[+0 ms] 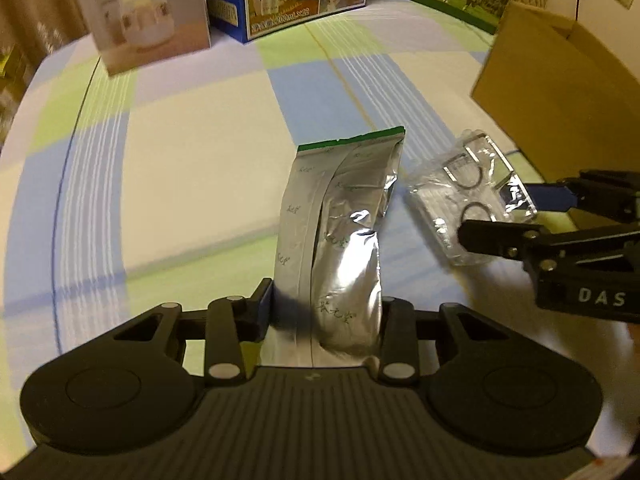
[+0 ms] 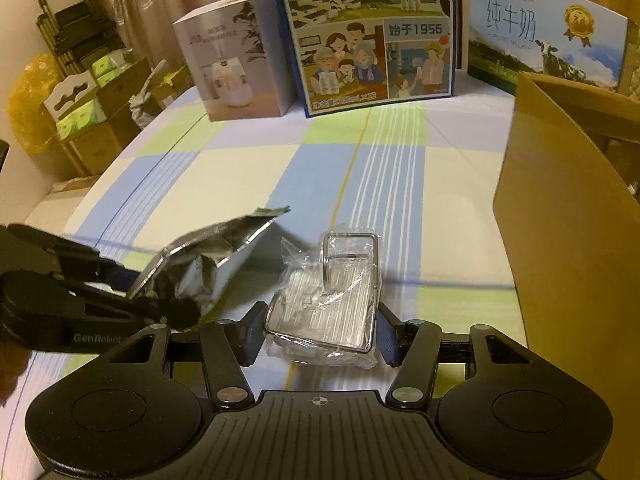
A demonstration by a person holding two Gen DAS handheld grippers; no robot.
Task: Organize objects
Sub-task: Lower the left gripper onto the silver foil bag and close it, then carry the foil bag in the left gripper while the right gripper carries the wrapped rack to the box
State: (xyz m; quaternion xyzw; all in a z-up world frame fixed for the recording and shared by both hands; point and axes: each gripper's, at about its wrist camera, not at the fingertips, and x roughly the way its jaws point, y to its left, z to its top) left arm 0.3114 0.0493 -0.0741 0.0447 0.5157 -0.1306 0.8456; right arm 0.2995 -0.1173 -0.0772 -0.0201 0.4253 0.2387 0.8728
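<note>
Left tongs gripping foil pouch, right tongs gripping plastic packet

The blue milk carton at the back carried the most print: "从小喝的奶" in white across its top and "始于1956" on a pale panel beside the family cartoon. Its bottom line of print was too blurred to read. The milk gift box to its right read "纯牛奶" in large thin characters, with small print beneath them too small to make out — a gold medal badge sat at its upper corner. The right hand-held gripper bore the letters "DAS" on its black body. The left hand-held gripper showed "GenRobot" — partly cut off. The foil pouch had faint green script, unreadable.
</note>
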